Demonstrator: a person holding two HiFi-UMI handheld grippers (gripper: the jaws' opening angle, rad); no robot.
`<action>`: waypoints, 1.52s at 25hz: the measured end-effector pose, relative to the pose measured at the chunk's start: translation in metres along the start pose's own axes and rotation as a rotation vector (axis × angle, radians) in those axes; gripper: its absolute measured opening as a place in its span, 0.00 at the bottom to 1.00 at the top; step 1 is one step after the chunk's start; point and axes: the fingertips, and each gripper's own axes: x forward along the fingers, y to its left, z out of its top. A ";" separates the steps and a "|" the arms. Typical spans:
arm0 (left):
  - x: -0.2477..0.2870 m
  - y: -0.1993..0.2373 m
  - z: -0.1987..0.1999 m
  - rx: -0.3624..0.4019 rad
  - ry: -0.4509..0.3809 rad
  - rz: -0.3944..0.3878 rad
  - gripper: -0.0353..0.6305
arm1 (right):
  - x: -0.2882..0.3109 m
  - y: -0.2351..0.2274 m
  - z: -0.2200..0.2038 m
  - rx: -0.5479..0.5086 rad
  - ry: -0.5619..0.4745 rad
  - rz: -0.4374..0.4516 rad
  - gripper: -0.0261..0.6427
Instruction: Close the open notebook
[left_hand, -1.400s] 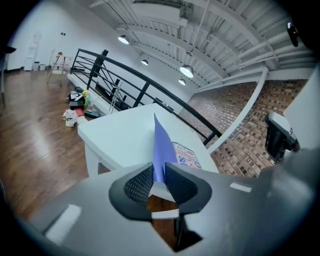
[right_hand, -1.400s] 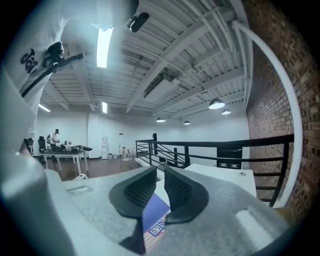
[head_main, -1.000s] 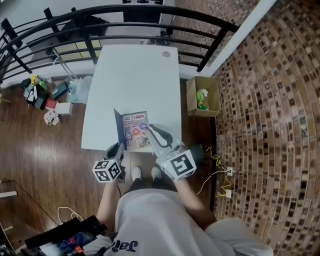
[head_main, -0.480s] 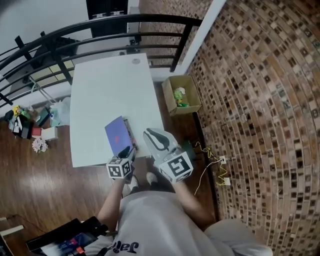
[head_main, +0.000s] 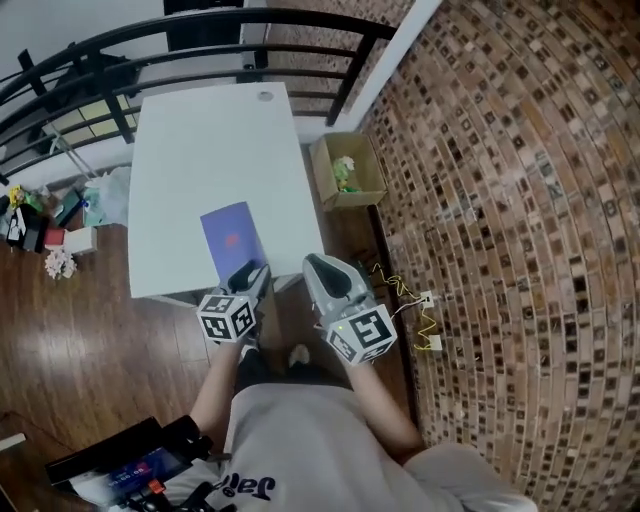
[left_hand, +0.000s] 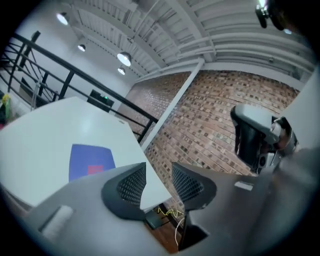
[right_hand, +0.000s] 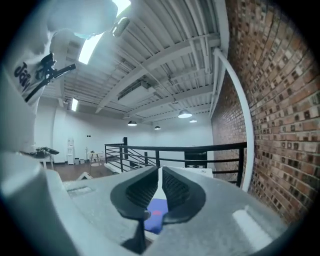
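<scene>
The notebook (head_main: 232, 238) lies closed on the white table (head_main: 210, 140), near its front edge, with a blue cover and a small red label. It also shows in the left gripper view (left_hand: 90, 160) and, partly hidden behind the jaws, in the right gripper view (right_hand: 156, 216). My left gripper (head_main: 255, 272) hovers at the table's front edge just right of the notebook; its jaws (left_hand: 157, 180) are opening, with nothing between them. My right gripper (head_main: 318, 265) is held off the table to the right, its jaws (right_hand: 161, 187) close together and empty.
A black railing (head_main: 200, 30) runs behind the table. A cardboard box (head_main: 345, 170) with small items stands on the floor right of the table, beside the brick wall (head_main: 500, 150). Clutter (head_main: 40, 215) lies on the wooden floor at the left. A yellow cable (head_main: 400, 290) trails near the wall.
The notebook's raised cover came down and the book now lies shut. Both grippers drew back toward the person, off the notebook. The left jaws spread apart.
</scene>
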 end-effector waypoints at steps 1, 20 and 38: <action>-0.010 -0.010 0.013 0.033 -0.047 0.000 0.31 | -0.007 0.004 0.002 0.006 -0.013 0.004 0.04; -0.284 -0.254 -0.051 0.416 -0.340 0.288 0.16 | -0.283 0.142 -0.016 0.046 -0.040 0.092 0.03; -0.352 -0.277 -0.045 0.482 -0.428 0.233 0.14 | -0.309 0.197 0.010 -0.011 -0.074 0.026 0.03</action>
